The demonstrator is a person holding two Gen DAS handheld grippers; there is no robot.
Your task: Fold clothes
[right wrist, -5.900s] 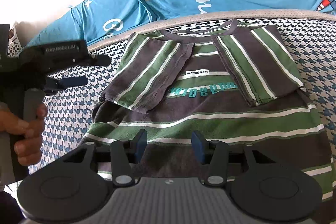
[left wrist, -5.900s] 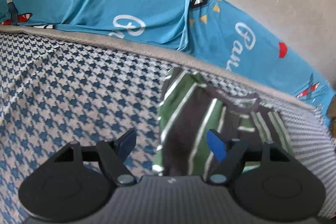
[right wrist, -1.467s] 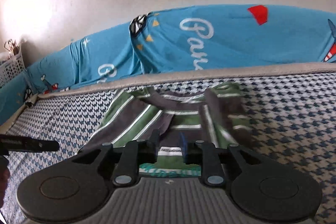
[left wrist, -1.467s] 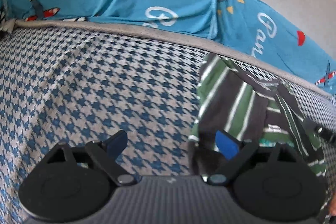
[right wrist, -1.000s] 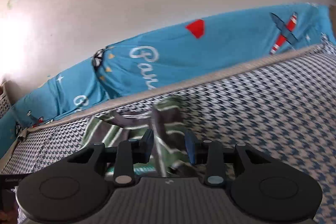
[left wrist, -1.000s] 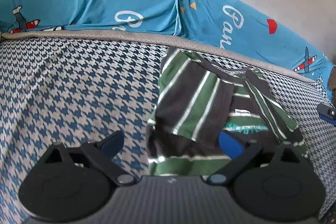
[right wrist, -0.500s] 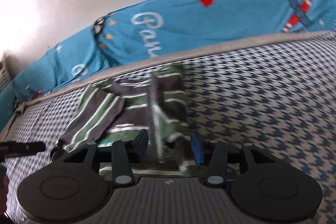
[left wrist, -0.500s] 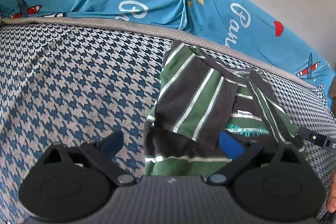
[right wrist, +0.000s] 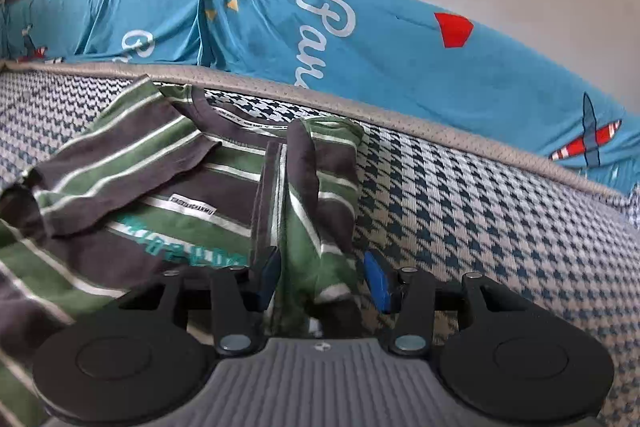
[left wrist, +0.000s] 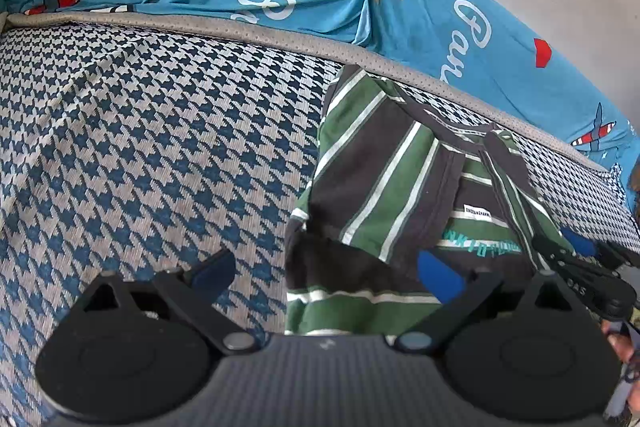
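A green, dark grey and white striped T-shirt [left wrist: 380, 179] lies on the houndstooth bed cover [left wrist: 160, 147], sleeves folded inward over the chest print. My left gripper [left wrist: 326, 277] hangs open over the shirt's lower left part, one finger above the cover and the other above the fabric, holding nothing. My right gripper [right wrist: 322, 279] is open at the shirt's [right wrist: 160, 187] right side. A bunched, upright fold of that side [right wrist: 308, 211] stands loosely between its fingers, not pinched. The right gripper [left wrist: 580, 267] also shows at the right edge of the left wrist view.
A blue printed sheet [right wrist: 360, 39] covers the raised edge behind the bed, under a pale wall. A grey piped border [left wrist: 240, 31] runs along the mattress. A hand [left wrist: 620, 343] holds the right gripper's handle. Bare cover lies left [left wrist: 120, 167] and right [right wrist: 480, 219] of the shirt.
The right gripper, shut on the shirt's right side 1.5 s ago, has widened its fingers and dropped lower and nearer; the fold now stands loose between them. The left gripper moved slightly closer.
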